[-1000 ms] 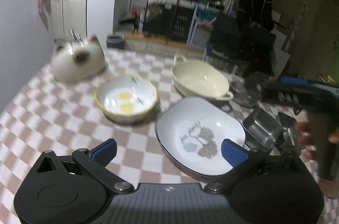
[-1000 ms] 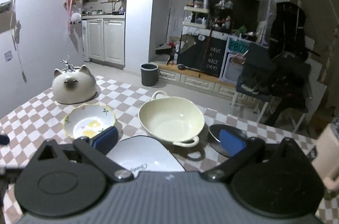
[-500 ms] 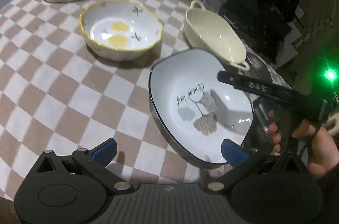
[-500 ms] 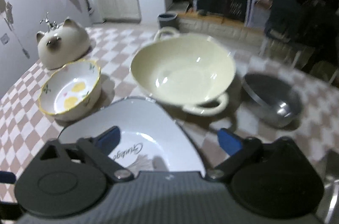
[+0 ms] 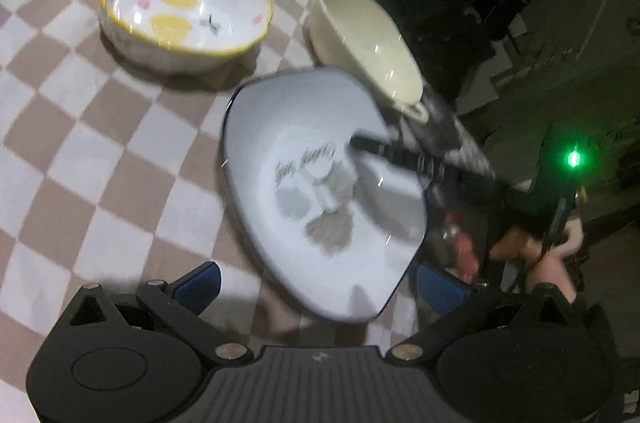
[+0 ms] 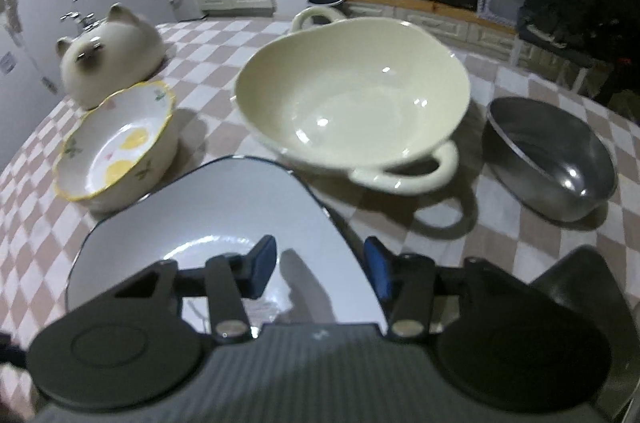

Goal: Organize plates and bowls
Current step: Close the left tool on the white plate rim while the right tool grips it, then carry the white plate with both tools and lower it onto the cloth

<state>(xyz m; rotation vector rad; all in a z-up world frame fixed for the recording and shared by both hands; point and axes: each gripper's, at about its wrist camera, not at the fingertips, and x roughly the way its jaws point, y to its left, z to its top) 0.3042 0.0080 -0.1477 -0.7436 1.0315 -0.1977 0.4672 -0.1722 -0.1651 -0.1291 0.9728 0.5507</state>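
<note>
A white plate (image 6: 224, 211) with a dark rim and a leaf print lies on the checked tablecloth nearest me. My right gripper (image 6: 320, 265) has its jaws closing. The plate's right rim runs between them and the blue pads stand clear of it. In the left wrist view, one of its black fingers (image 5: 384, 151) reaches over the plate (image 5: 320, 183), which looks blurred. My left gripper (image 5: 320, 289) is open wide, with the plate's near rim between its fingertips and untouched. A yellow-rimmed flowered bowl (image 6: 116, 147) sits left of the plate and a cream two-handled bowl (image 6: 352, 103) behind it.
A steel oval dish (image 6: 552, 159) sits right of the cream bowl. A cat-shaped ceramic piece (image 6: 108, 59) stands at the back left. A person's hand (image 5: 520, 251) holds the right gripper by the table's right edge. Chairs and shelves stand beyond the table.
Both grippers have come down toward the table and tipped downward. The right jaws have narrowed from wide open to either side of the plate's right rim. The left gripper has closed in on the plate.
</note>
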